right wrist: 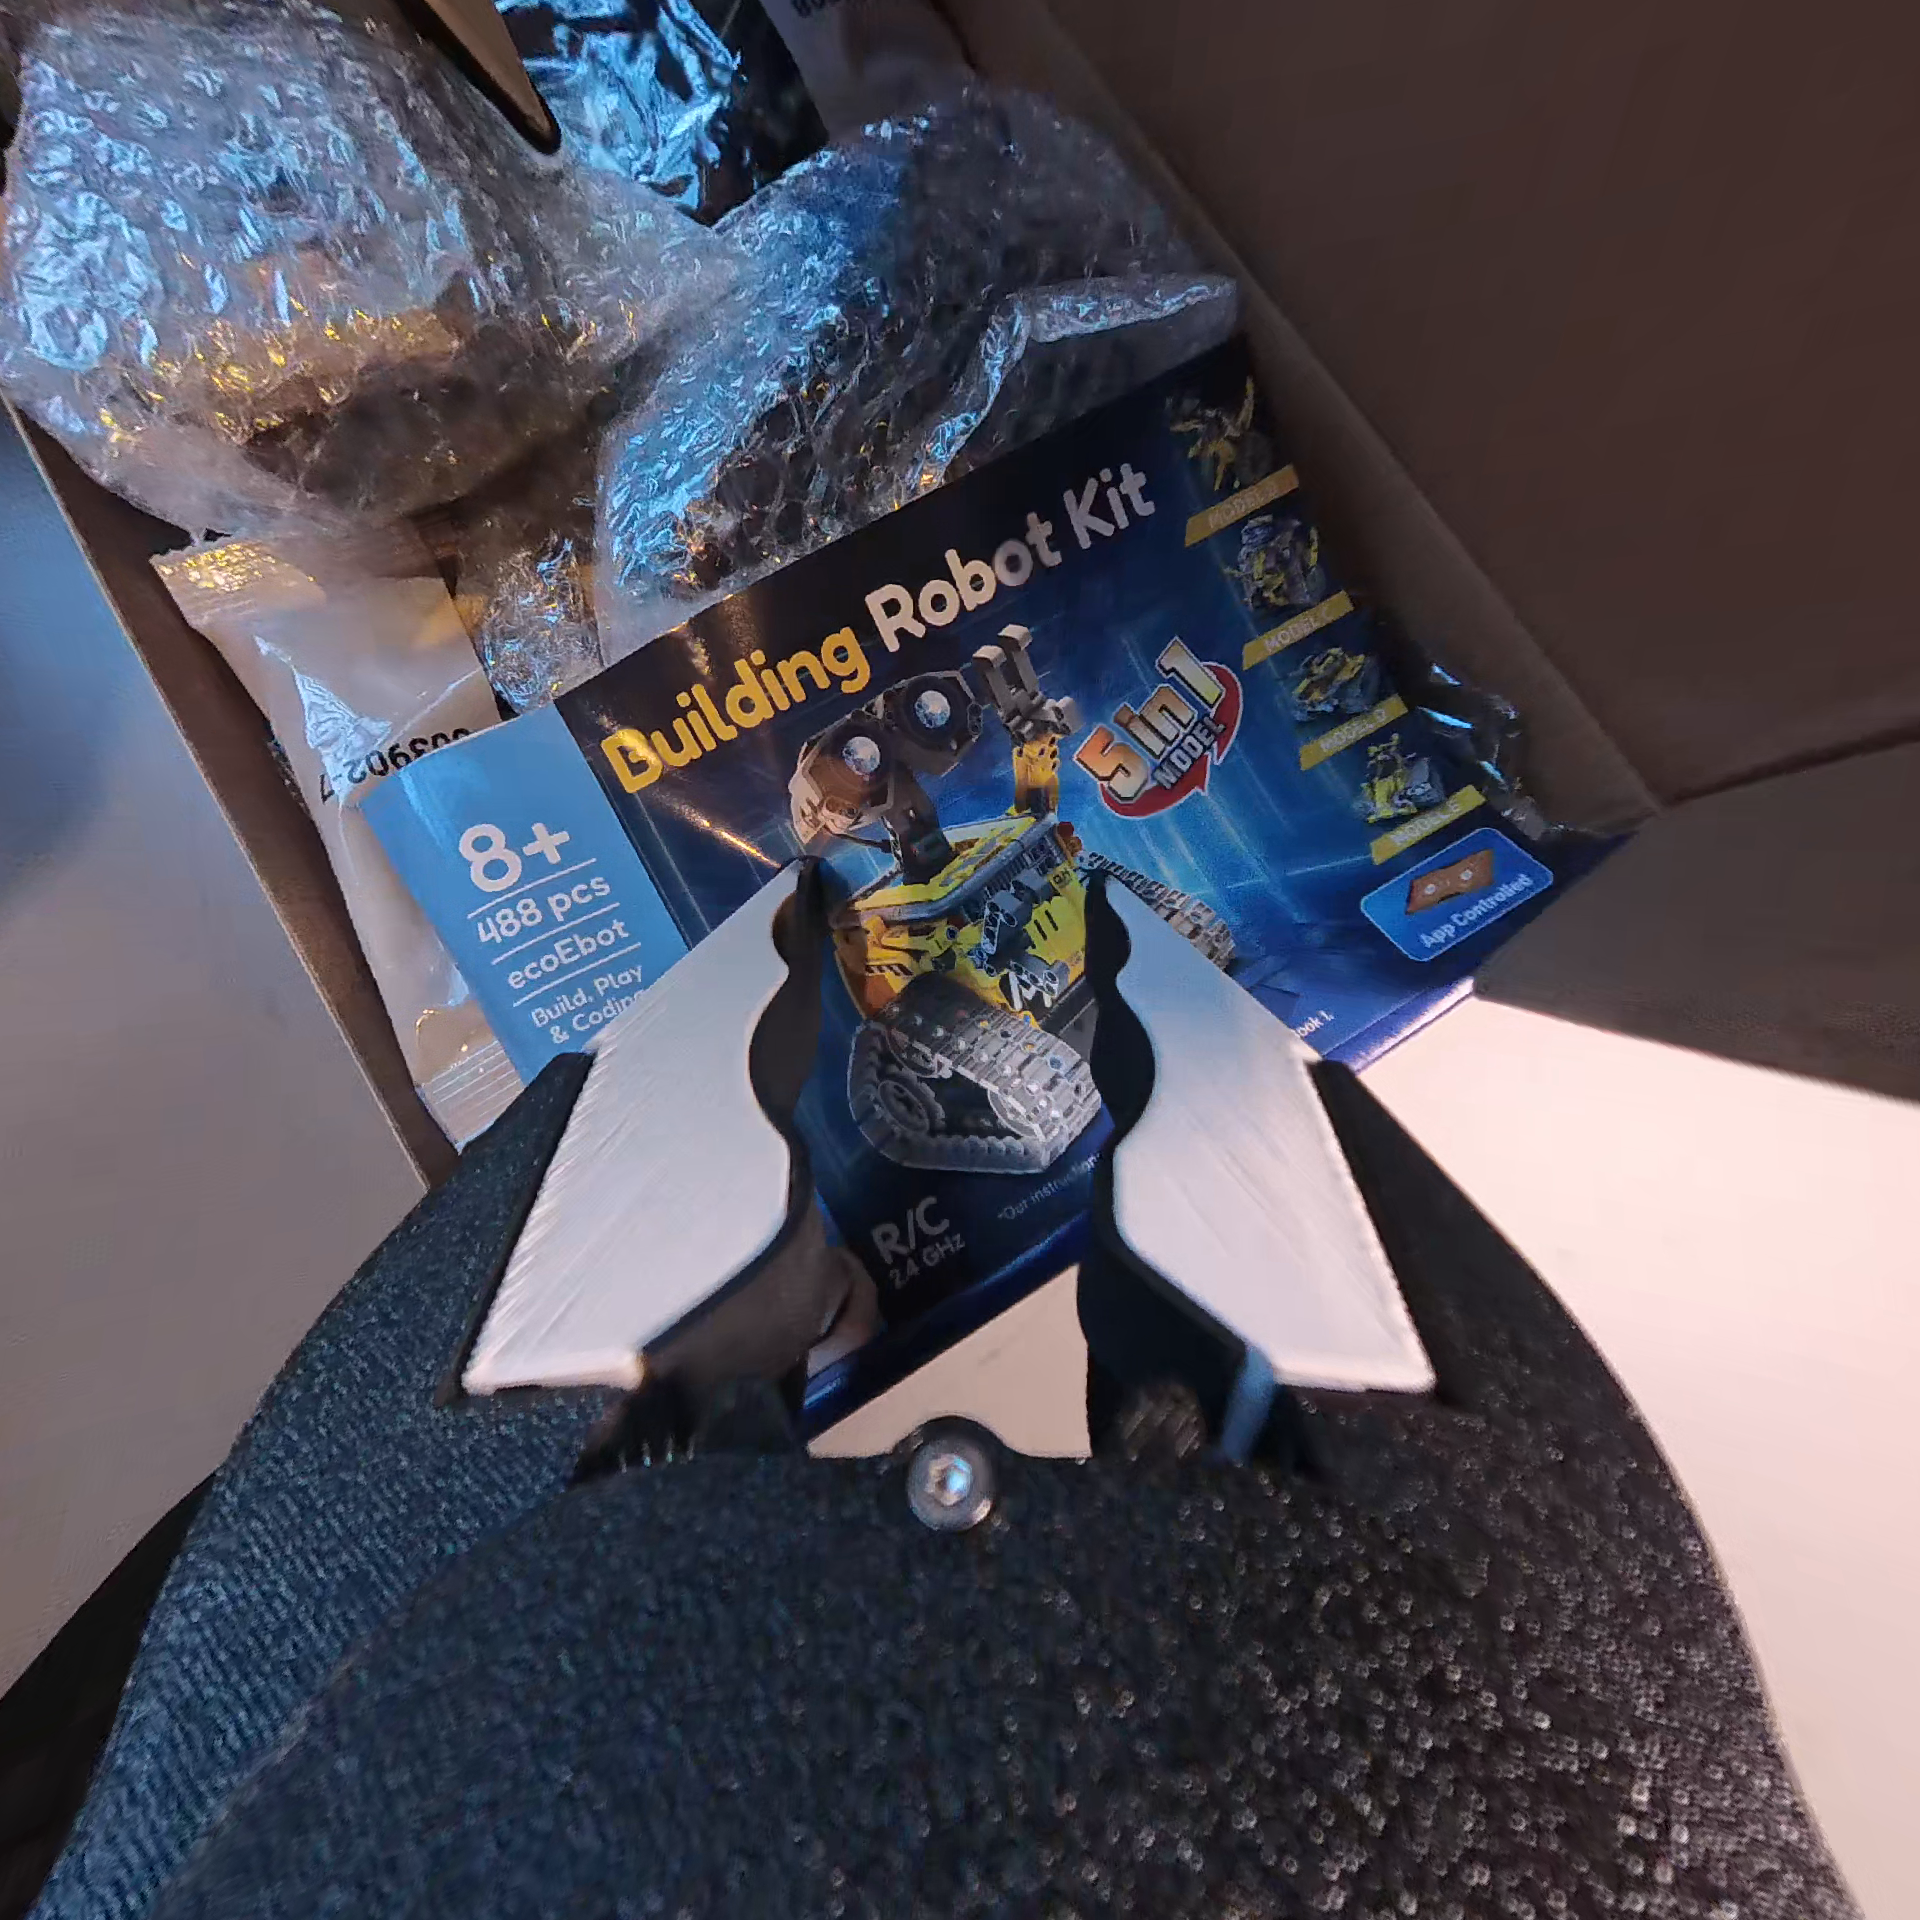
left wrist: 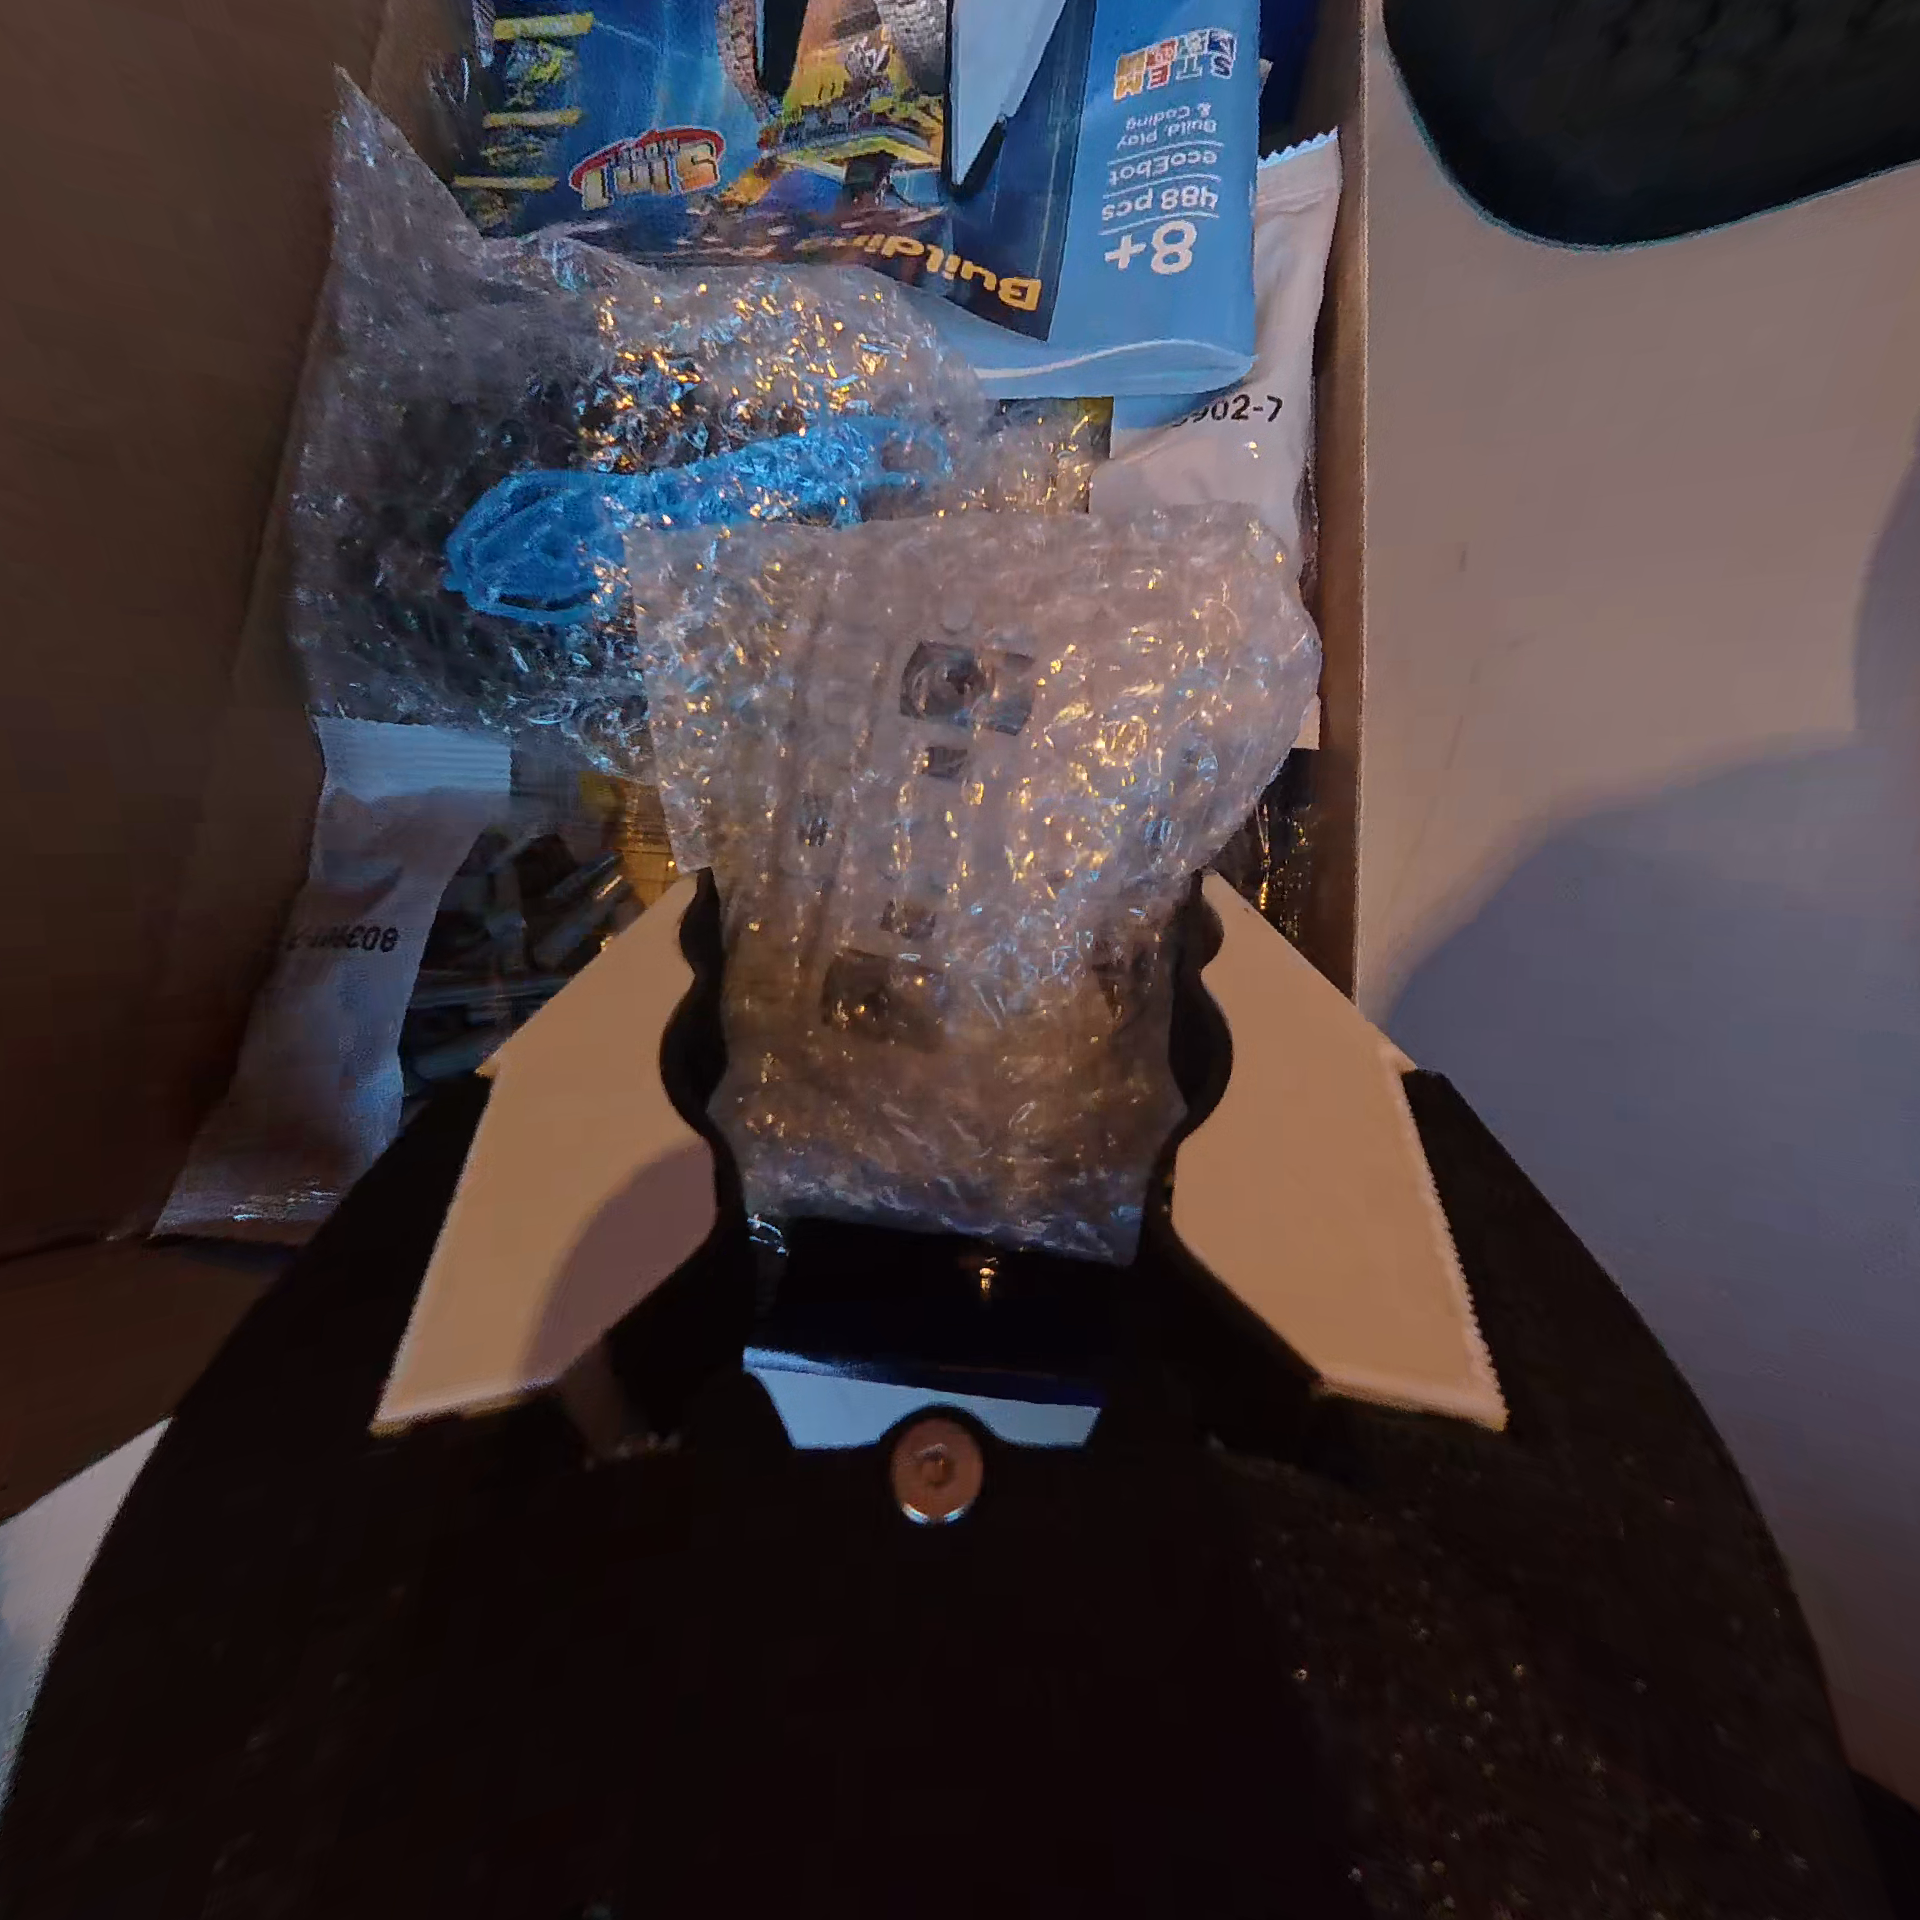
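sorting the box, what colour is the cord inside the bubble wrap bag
Blue cord, behind the bundle in the left gripper; clearest in the left wrist view.

Cardboard box sits on pale table.

The left tongs have white fingers with black inner pads on a black speckled body. The bubble-wrapped part between them is clear film over pale grey. Behind it, another bubble-wrap bundle shows bright blue inside. The right tongs are white on grey-black grained plastic. The booklet is deep blue with a light blue side band, yellow and white lettering, and a yellow-grey robot picture. The cardboard box is brown; the desk is white.
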`<state>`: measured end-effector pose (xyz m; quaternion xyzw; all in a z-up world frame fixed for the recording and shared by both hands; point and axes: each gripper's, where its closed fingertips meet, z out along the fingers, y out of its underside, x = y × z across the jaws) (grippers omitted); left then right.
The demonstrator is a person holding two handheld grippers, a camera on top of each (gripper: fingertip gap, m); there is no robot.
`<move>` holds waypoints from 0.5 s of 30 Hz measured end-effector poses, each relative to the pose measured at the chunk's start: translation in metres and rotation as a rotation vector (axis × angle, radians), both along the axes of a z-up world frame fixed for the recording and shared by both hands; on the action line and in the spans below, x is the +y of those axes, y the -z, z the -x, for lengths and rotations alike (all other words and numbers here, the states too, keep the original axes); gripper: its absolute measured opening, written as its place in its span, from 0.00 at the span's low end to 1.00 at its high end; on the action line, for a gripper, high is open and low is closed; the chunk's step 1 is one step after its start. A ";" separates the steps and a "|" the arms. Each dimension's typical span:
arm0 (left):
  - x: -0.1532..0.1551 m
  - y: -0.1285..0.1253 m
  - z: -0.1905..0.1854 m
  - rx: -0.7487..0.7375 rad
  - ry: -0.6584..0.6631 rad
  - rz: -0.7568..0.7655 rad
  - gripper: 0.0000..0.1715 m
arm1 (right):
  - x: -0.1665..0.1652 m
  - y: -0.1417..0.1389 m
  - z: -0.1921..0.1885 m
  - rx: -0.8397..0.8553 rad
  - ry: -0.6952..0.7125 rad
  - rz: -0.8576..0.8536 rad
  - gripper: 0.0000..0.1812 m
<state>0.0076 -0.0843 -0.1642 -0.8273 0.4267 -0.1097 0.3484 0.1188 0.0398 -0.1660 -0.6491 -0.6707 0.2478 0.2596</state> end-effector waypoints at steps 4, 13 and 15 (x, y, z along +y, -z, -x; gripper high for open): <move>-0.002 -0.009 0.000 -0.025 -0.003 -0.005 0.51 | 0.002 0.001 0.004 -0.034 -0.016 0.019 0.28; 0.000 -0.035 -0.002 -0.025 0.007 -0.057 0.49 | -0.015 -0.044 0.038 0.213 -0.079 -0.090 0.24; 0.003 -0.036 -0.005 -0.005 0.026 -0.050 0.50 | -0.013 -0.034 0.046 0.145 -0.086 -0.129 0.19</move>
